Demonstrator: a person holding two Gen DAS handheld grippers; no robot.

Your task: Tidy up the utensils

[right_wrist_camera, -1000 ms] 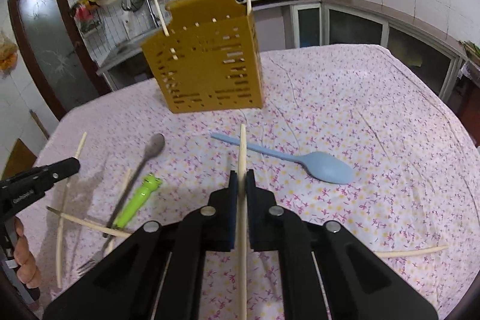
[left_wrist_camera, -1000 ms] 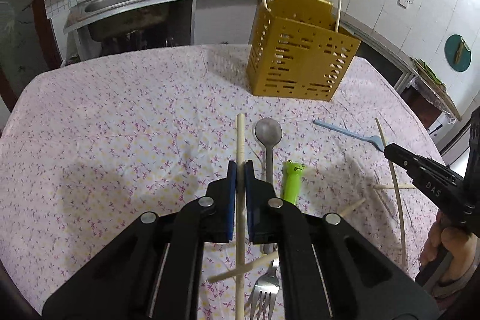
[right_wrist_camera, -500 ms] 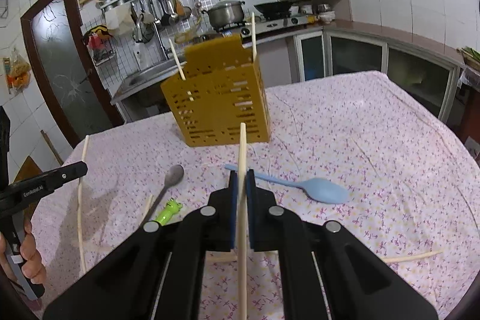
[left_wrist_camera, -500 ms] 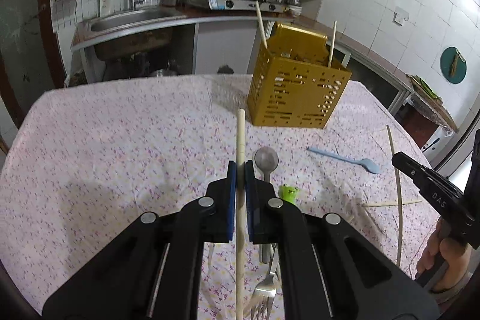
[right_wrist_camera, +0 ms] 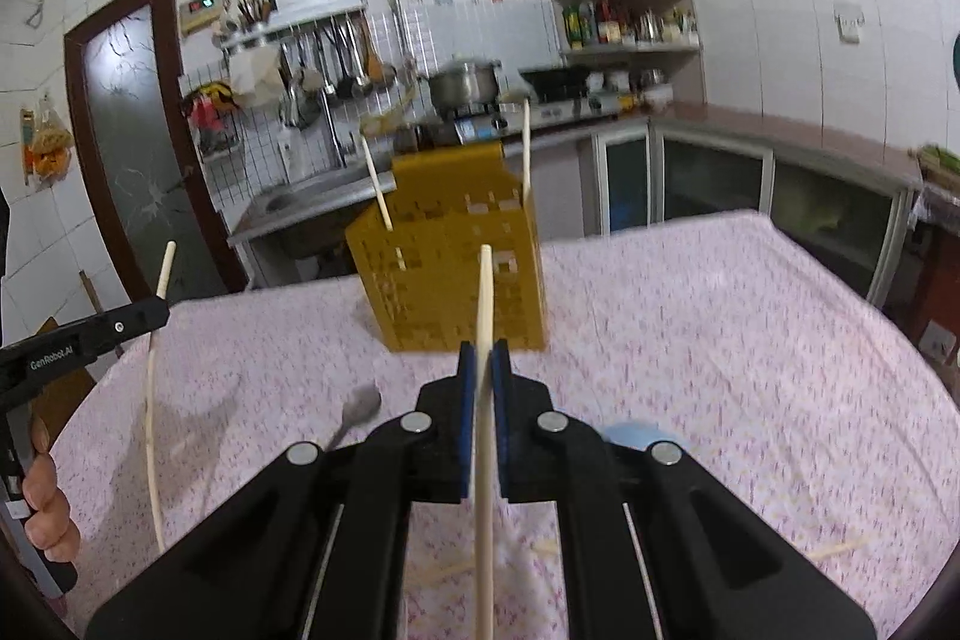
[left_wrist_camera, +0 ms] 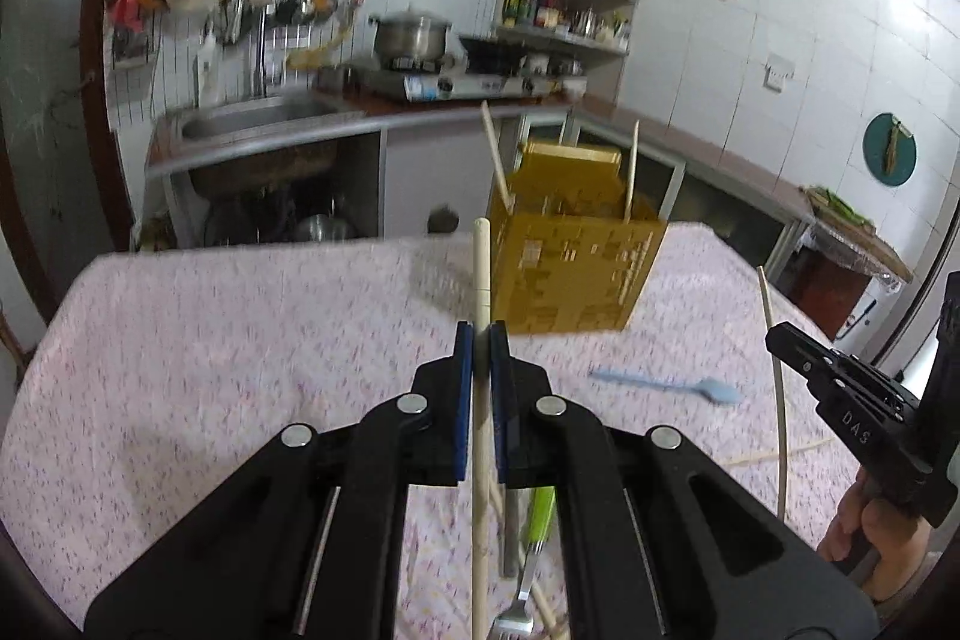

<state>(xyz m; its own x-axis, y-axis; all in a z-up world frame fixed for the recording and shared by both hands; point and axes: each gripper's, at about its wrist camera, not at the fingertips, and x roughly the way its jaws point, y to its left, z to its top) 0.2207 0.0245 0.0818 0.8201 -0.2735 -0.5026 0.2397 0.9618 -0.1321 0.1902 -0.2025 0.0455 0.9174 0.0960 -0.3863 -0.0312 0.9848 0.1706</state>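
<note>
My left gripper (left_wrist_camera: 480,334) clamps a smooth pale wooden chopstick (left_wrist_camera: 481,268); my right gripper (right_wrist_camera: 483,358) clamps another round chopstick (right_wrist_camera: 485,304). Both sticks are raised above the floral tablecloth (right_wrist_camera: 720,340), facing the perforated yellow plastic utensil holder (right_wrist_camera: 456,274).

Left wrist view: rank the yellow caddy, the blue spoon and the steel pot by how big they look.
1. Yellow caddy, clearly largest.
2. Blue spoon and steel pot: similar extent; the pot sits much farther back, so unranked.
</note>
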